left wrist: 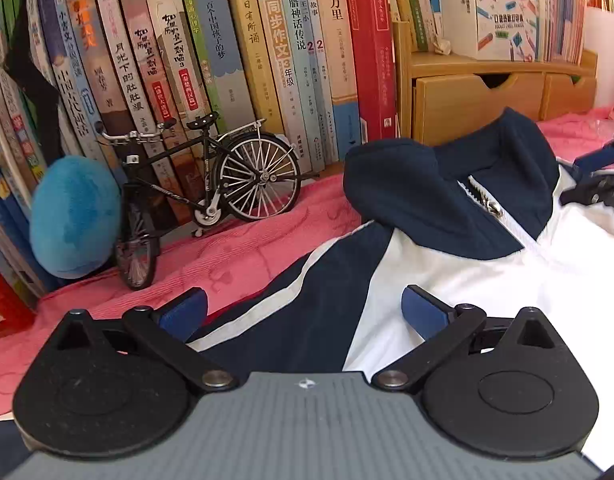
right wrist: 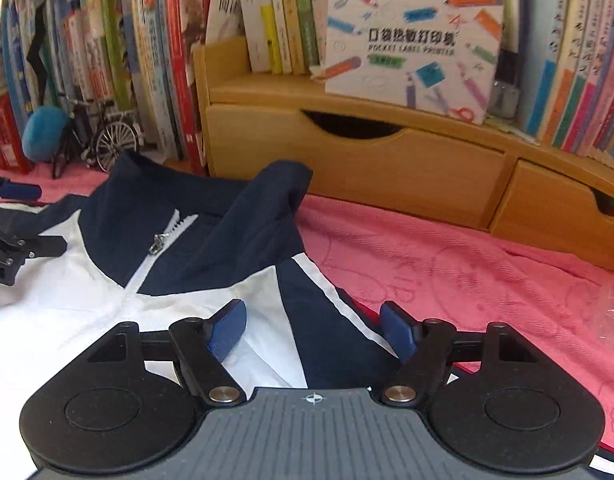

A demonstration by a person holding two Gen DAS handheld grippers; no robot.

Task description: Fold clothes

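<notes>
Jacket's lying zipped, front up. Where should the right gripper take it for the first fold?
Probably the navy sleeve at its outer edge, by the white stripe. It lies flat on the pink cloth directly under the open right gripper, so come from the cloth side and pinch down.

My jacket (left wrist: pixel 447 280) lies on the towel-covered counter (left wrist: pixel 235 256); behind it, left, stands a model bicycle (left wrist: pixel 211 184) against books (left wrist: pixel 227 40), perhaps touching.

Navy-and-white jacket (left wrist: pixel 447 264), pink cloth (left wrist: pixel 227 248)
</notes>
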